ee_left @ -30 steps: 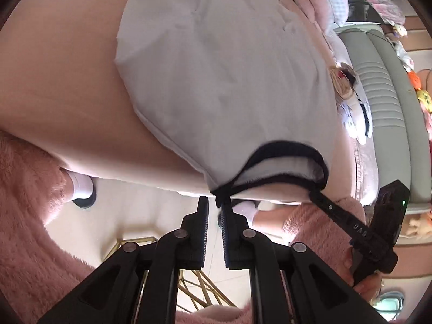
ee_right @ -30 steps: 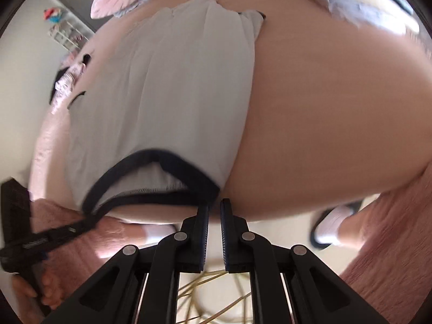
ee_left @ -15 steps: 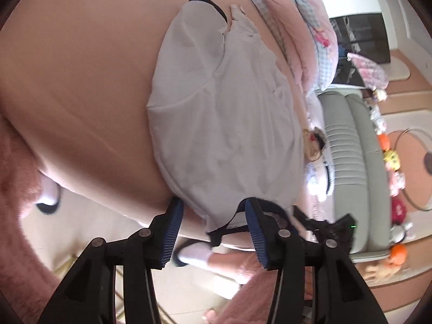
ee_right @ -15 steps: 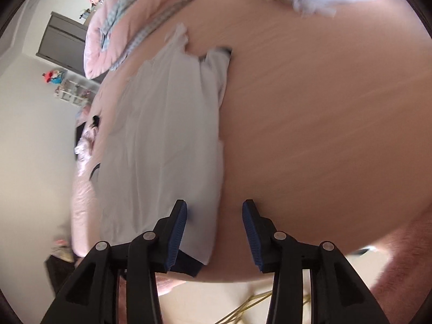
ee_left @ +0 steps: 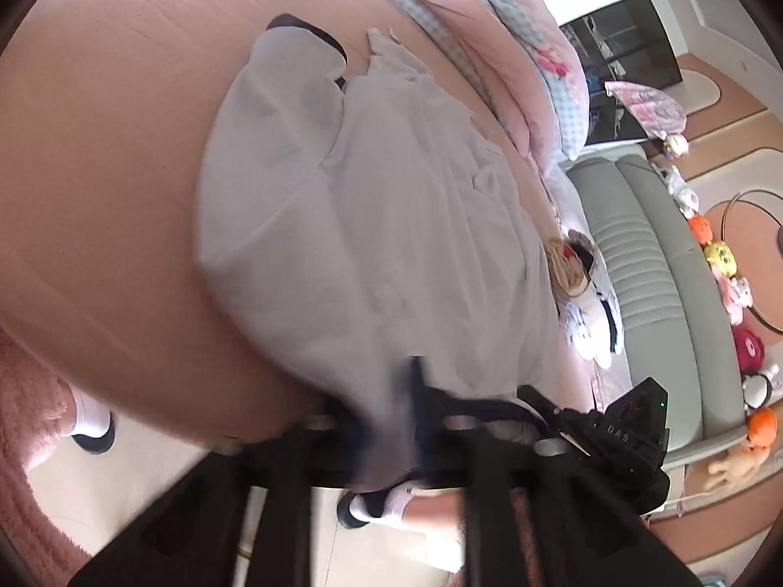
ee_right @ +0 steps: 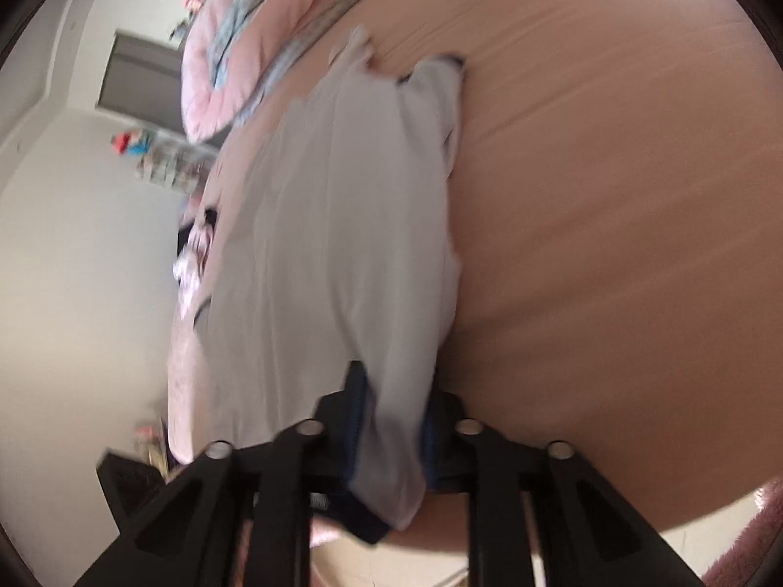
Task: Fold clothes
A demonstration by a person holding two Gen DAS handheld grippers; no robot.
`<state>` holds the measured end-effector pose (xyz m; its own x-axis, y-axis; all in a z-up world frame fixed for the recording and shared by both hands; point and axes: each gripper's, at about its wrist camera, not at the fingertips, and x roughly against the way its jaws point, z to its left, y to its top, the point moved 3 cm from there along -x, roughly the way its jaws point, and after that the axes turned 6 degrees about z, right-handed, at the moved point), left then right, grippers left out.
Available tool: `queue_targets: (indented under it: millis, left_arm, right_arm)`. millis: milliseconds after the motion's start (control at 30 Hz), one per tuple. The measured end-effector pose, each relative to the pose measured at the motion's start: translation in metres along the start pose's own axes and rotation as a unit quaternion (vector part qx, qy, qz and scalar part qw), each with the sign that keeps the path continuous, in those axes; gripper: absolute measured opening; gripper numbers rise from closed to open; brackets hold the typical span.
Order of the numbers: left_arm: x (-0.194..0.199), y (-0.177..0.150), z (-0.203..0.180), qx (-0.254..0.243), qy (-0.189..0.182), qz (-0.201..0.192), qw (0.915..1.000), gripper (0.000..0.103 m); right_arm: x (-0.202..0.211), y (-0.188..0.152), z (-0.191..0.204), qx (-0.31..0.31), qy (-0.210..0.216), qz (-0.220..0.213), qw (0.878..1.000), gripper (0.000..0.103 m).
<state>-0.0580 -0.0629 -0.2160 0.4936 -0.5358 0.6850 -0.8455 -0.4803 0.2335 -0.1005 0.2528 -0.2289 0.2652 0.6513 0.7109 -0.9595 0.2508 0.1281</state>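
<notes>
One white shirt [ee_left: 372, 225] with dark trim is spread flat on one wide pink sheet [ee_left: 107, 156]. It is seen in both views, lying lengthwise away from the cameras, and its near end hangs over the edge of the sheet. One dark-edged sleeve [ee_left: 303, 36] is seen at the far end.

Two grippers are counted, one in each view. The left gripper [ee_left: 406, 420] is being squeezed shut, and the near edge of the shirt is pinched between its two fingers (this part is blurred, but white cloth and the dark trim are seen running down between them). The right gripper [ee_right: 391, 420] is being squeezed shut too, and a fold of white cloth is caught between its two blue pads [ee_right: 355, 406]. The dark hem [ee_right: 362, 521] is seen hanging just below this grip. Both grips are on the same near end of the shirt, one at each side.

One rolled pink quilt [ee_left: 494, 34] with checked patches is seen beyond the shirt, close to its far end. One grey sofa [ee_left: 656, 264] is seen to the right in the left view, with a row of small soft toys [ee_left: 719, 259] beside it (too blurred to be counted). Two feet in white socks are seen on the pale floor below, one [ee_left: 90, 423] at the left and one [ee_left: 377, 504] near the middle.
</notes>
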Motion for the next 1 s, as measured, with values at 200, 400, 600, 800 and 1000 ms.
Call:
queue_targets:
  millis: [200, 400, 600, 800, 1000]
  left_arm:
    - [0.035, 0.009, 0.01, 0.012, -0.009, -0.073, 0.9972, 0.005]
    - [0.006, 0.005, 0.031, 0.084, -0.049, -0.004, 0.9952, 0.006]
    - [-0.014, -0.001, 0.024, 0.068, -0.033, 0.028, 0.9967, 0.011]
    - [-0.012, 0.005, 0.031, 0.085, -0.065, 0.037, 0.9936, 0.008]
    - [0.062, 0.026, 0.005, 0.018, -0.057, -0.093, 0.9938, 0.002]
  right_arm:
    - [-0.005, -0.028, 0.015, 0.067, -0.007, 0.068, 0.995, 0.008]
    - [0.007, -0.025, -0.003, 0.022, -0.001, 0.028, 0.999, 0.009]
    - [0.0, -0.019, -0.004, 0.006, 0.003, -0.01, 1.0, 0.03]
    - [-0.017, 0.004, 0.003, 0.008, 0.027, -0.008, 1.0, 0.025]
    - [0.024, -0.003, 0.049, 0.075, -0.022, -0.073, 0.994, 0.009]
